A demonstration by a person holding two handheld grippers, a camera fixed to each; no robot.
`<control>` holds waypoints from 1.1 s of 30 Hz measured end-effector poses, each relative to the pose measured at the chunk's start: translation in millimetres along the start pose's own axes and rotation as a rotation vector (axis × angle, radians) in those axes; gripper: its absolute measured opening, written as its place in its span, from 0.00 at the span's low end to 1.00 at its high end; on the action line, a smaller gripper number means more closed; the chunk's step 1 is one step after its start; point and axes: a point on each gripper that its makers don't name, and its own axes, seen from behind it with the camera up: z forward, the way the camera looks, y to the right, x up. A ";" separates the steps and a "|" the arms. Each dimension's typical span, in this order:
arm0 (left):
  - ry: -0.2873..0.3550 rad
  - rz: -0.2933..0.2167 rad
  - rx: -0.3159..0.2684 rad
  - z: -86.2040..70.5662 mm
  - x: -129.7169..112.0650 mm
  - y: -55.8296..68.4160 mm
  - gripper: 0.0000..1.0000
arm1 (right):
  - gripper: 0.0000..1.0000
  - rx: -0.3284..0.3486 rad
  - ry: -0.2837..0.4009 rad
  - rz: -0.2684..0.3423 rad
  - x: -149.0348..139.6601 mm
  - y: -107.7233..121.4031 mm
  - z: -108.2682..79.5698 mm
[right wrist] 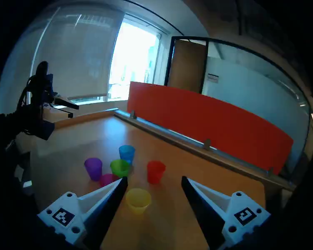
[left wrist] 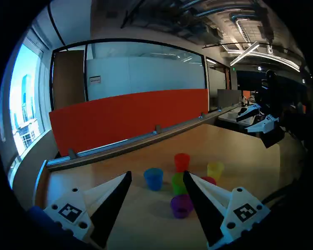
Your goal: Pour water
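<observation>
Several small plastic cups stand grouped on the wooden desk [left wrist: 240, 150]. In the left gripper view I see blue [left wrist: 153, 178], red [left wrist: 182, 161], green [left wrist: 177, 183], purple [left wrist: 181, 205], yellow [left wrist: 215, 170] and a pink one [left wrist: 209, 180] partly behind my finger. My left gripper [left wrist: 156, 175] hovers open and empty in front of them. In the right gripper view the yellow cup [right wrist: 138, 200] sits nearest, between the fingers of my open, empty right gripper [right wrist: 153, 180]; red [right wrist: 156, 171], blue [right wrist: 127, 153], green [right wrist: 120, 167], purple [right wrist: 93, 168] and pink [right wrist: 107, 179] lie beyond.
An orange partition [left wrist: 127, 116] on a metal rail runs along the desk's far edge. Each camera catches the other gripper held above the desk: the right one [left wrist: 242, 125], the left one [right wrist: 73, 110] with a dark sleeve [right wrist: 14, 121]. Glass walls and a window stand behind.
</observation>
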 end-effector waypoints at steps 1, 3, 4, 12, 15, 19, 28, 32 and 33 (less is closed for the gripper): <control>-0.004 0.000 -0.003 1.8 -0.8 -0.6 0.91 | 1.00 0.004 -0.004 0.000 -0.1 -0.3 2.3; -0.009 0.001 -0.008 5.1 -2.0 -2.1 0.91 | 1.00 0.011 -0.009 -0.001 -0.6 -1.2 6.7; -0.012 0.002 -0.008 7.0 -2.4 -3.2 0.91 | 1.00 0.017 -0.012 -0.001 -1.2 -2.1 9.6; -0.036 0.017 -0.020 25.9 -11.0 -9.4 0.91 | 1.00 0.049 -0.036 -0.003 -4.4 -6.6 32.6; -0.048 0.023 -0.028 35.4 -15.4 -12.2 0.91 | 1.00 0.061 -0.043 -0.004 -4.5 -8.6 41.1; -0.064 0.026 -0.036 49.2 -21.5 -17.0 0.92 | 1.00 0.078 -0.052 -0.007 -5.0 -11.9 52.8; -0.101 0.029 -0.067 81.3 -37.1 -27.5 0.92 | 1.00 0.113 -0.076 -0.014 -9.3 -18.4 78.7; -0.116 0.034 -0.079 95.9 -43.3 -31.1 0.91 | 1.00 0.123 -0.087 -0.014 -11.8 -18.9 90.0; -0.119 0.034 -0.083 99.5 -45.0 -31.6 0.92 | 1.00 0.126 -0.089 -0.013 -12.2 -19.0 92.6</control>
